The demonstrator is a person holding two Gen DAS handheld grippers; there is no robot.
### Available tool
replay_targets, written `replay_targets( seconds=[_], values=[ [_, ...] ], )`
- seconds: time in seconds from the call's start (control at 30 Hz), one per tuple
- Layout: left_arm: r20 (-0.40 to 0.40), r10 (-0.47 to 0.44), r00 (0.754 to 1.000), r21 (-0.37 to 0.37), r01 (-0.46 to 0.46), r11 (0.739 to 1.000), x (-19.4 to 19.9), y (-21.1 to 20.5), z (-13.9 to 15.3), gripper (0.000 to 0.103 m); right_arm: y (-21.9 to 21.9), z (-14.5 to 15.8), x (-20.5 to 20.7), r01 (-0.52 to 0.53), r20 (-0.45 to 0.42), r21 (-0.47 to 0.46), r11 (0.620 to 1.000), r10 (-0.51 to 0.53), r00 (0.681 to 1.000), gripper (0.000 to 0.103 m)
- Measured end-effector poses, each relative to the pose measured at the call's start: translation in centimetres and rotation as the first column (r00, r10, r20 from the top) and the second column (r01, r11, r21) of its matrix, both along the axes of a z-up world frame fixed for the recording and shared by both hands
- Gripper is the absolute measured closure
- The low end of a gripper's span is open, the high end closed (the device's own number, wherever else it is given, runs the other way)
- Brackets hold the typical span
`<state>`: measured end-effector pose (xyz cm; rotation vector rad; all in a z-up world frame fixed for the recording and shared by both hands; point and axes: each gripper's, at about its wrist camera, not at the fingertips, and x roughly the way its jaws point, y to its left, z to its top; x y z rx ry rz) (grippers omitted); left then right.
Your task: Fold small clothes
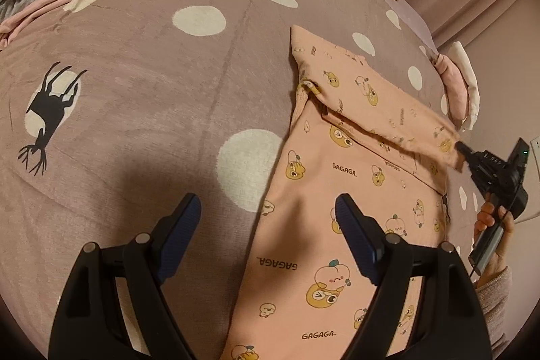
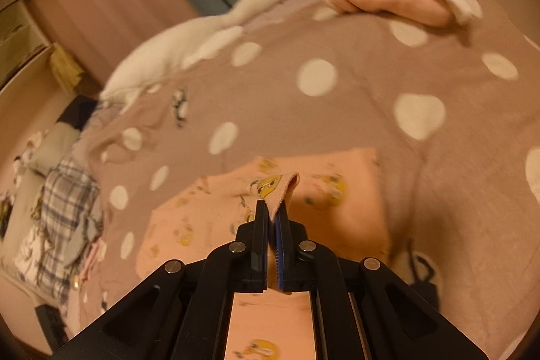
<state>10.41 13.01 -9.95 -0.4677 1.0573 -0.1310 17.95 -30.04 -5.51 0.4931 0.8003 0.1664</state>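
Peach cartoon-print garment [image 1: 337, 191] on dotted bedspread [image 1: 168, 73]; right gripper [image 2: 272, 211] clamps what looks like its sleeve end, left gripper [image 1: 270, 218] spread, holding nothing.

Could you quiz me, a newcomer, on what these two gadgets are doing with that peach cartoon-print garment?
1. True or false: the left gripper holds the peach cartoon-print cotton garment.
2. What does the right gripper pinch?
A. white plush goose
B. the garment's edge
C. nothing
3. Fill in: the garment lies on a mauve bedspread with white ____.

Key: 1 false, its jaws are open; 2 B; 3 dots.
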Motion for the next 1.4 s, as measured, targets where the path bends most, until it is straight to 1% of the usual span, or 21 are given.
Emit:
replay_targets(
  seconds=[0.07, 0.1, 0.17, 0.27, 0.37, 0.5, 0.57, 0.67, 0.7, 0.77, 0.83, 0.9, 0.93, 1.0, 1.1, 1.2, 1.23, 1.27, 1.33, 1.37, 1.4],
  values=[
    [-0.003, -0.007, 1.0, 0.0, 0.007, 1.0, 0.1, -0.4, 0.0, 0.021, 0.1, -1.4, 0.7, -0.017, -0.079, 0.0, 1.0, 0.017, 0.997, 0.098],
    [-0.002, -0.012, 1.0, -0.001, 0.012, 1.0, 0.2, -0.6, 0.0, 0.021, 0.1, -2.3, 1.1, -0.003, -0.13, -0.028, 1.0, -0.001, 0.991, 0.094],
    [0.005, -0.023, 1.0, 0.001, 0.023, 1.0, 0.4, -0.9, 0.3, 0.021, -0.1, -2.8, 1.1, 0.027, -0.147, -0.074, 0.997, -0.038, 0.988, 0.092],
    [0.026, -0.047, 0.999, 0.013, 0.047, 0.999, 1.2, -1.7, 1.1, 0.021, -0.9, -2.4, 0.5, 0.077, -0.115, -0.08, 0.994, -0.086, 0.99, 0.092],
    [0.054, -0.078, 0.995, 0.036, 0.076, 0.996, 2.8, -3.0, 2.0, 0.021, -0.8, -1.7, -0.1, 0.093, -0.075, -0.101, 0.991, -0.1, 0.992, 0.091],
    [0.093, -0.147, 0.985, 0.036, 0.144, 0.989, 6.0, -5.7, 2.9, 0.021, 0.8, -1.3, -0.2, -0.007, -0.027, -0.106, 0.994, 0.004, 1.0, 0.091],
    [0.11, -0.17, 0.979, 0.034, 0.167, 0.985, 7.4, -7.0, 3.0, 0.022, 1.6, -1.5, 0.1, -0.045, -0.02, -0.113, 0.993, 0.043, 0.999, 0.091],
    [0.115, -0.206, 0.972, 0.033, 0.203, 0.979, 9.7, -8.8, 2.5, 0.023, 2.3, -2.2, 0.4, -0.072, -0.021, -0.094, 0.993, 0.07, 0.997, 0.091],
    [0.105, -0.222, 0.969, 0.031, 0.22, 0.975, 10.6, -9.5, 2.0, 0.024, 2.4, -2.5, 0.6, -0.078, -0.025, -0.079, 0.994, 0.076, 0.997, 0.091],
    [0.085, -0.229, 0.97, 0.032, 0.227, 0.973, 11.5, -9.9, 1.1, 0.035, 2.6, -3.4, 0.9, -0.082, -0.052, -0.067, 0.994, 0.078, 0.996, 0.092],
    [0.031, -0.22, 0.975, 0.034, 0.219, 0.975, 12.5, -9.8, -0.5, 0.04, 2.5, -4.1, 0.7, -0.079, -0.083, -0.079, 0.994, 0.072, 0.994, 0.091],
    [-0.004, -0.2, 0.98, 0.033, 0.2, 0.979, 12.8, -9.1, -2.0, 0.045, 2.1, -5.0, 0.6, -0.068, -0.113, -0.104, 0.992, 0.056, 0.992, 0.092],
    [0.005, -0.191, 0.982, 0.038, 0.191, 0.981, 12.6, -8.6, -2.2, 0.046, 1.8, -5.3, 0.4, -0.06, -0.122, -0.106, 0.993, 0.047, 0.991, 0.092],
    [0.016, -0.186, 0.982, -0.002, 0.186, 0.983, 12.2, -7.7, -2.2, 0.046, 0.3, -5.9, -0.2, -0.045, -0.115, -0.038, 0.998, 0.04, 0.993, 0.093],
    [0.004, -0.179, 0.984, -0.046, 0.179, 0.983, 11.2, -6.5, -2.3, 0.045, -1.1, -6.2, -0.9, -0.029, -0.11, 0.039, 0.999, 0.033, 0.993, 0.093],
    [0.006, -0.173, 0.985, -0.07, 0.173, 0.982, 9.2, -5.5, -2.3, 0.044, -1.5, -6.0, -2.1, -0.032, -0.109, 0.063, 0.997, 0.039, 0.993, 0.092],
    [0.007, -0.171, 0.985, -0.081, 0.171, 0.982, 8.5, -5.3, -2.1, 0.04, -1.5, -5.8, -2.6, -0.036, -0.107, 0.062, 0.997, 0.042, 0.993, 0.092],
    [0.008, -0.168, 0.986, -0.09, 0.168, 0.982, 7.8, -5.1, -2.0, 0.034, -1.5, -5.6, -3.2, -0.04, -0.104, 0.06, 0.997, 0.046, 0.994, 0.088],
    [0.015, -0.156, 0.988, -0.102, 0.157, 0.982, 6.0, -4.8, -1.8, 0.027, -1.8, -5.1, -4.6, -0.049, -0.092, 0.057, 0.997, 0.054, 0.994, 0.073],
    [0.02, -0.151, 0.988, -0.098, 0.152, 0.983, 4.7, -4.6, -1.7, 0.023, -1.9, -5.0, -5.3, -0.047, -0.086, 0.055, 0.997, 0.052, 0.995, 0.061],
    [0.024, -0.15, 0.988, -0.089, 0.152, 0.984, 4.0, -4.6, -1.7, 0.023, -2.2, -4.7, -6.5, -0.042, -0.072, 0.063, 0.997, 0.047, 0.996, 0.057]
  ],
)
